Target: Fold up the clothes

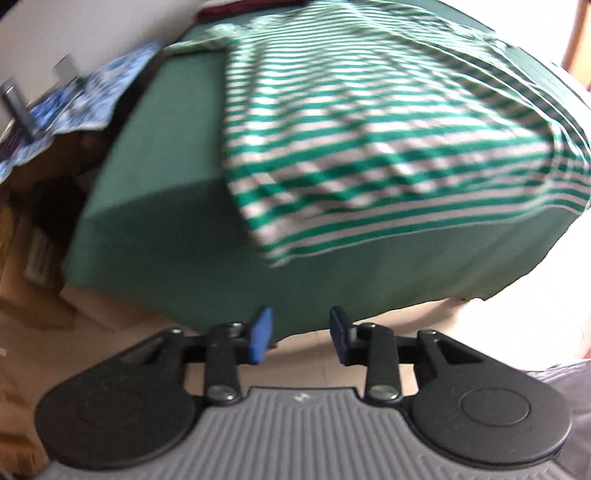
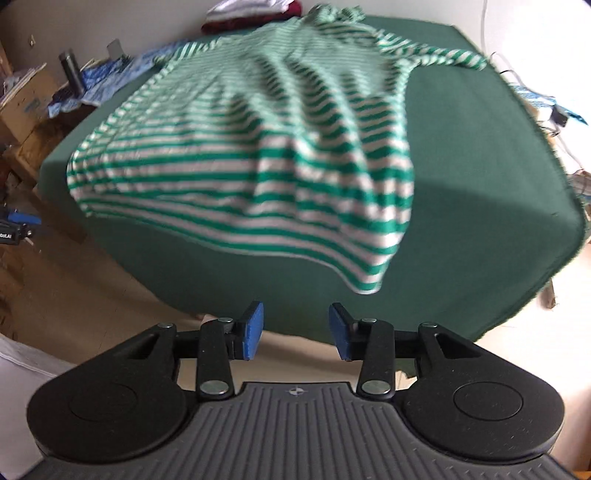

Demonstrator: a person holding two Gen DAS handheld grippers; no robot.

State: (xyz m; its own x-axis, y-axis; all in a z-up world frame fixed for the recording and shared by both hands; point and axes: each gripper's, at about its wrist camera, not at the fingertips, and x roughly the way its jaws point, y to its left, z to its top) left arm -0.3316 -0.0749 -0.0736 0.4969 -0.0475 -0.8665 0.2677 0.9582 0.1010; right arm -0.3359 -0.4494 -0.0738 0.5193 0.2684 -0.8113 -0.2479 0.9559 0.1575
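My left gripper (image 1: 301,338) stands with its blue pads (image 1: 261,336) apart and nothing between them; behind the gap I see only the hanging front of the dark green cloth-covered table (image 1: 155,206) and the pale floor below. The green-and-white striped knit shirt (image 1: 369,147) lies spread over the tabletop ahead of and above my fingers, its lower hem draped over the near table edge. From this side the hem's nearest corner hangs just above my pads and a little to their left, clear of them, blurred.

My right gripper (image 2: 295,330) is likewise parted, blue pads (image 2: 252,332) empty, with the table front showing through the gap. Seen from here the striped shirt (image 2: 251,147) stretches away across the green table (image 2: 480,184), one sleeve reaching toward the far right. Its hanging corner dips lowest just above and slightly right of my right-hand finger, not touching it.

At the far end of the table sits a pile of dark red and white folded clothing (image 2: 251,14). A blue patterned cloth (image 1: 92,96) covers things beside the table's left side.
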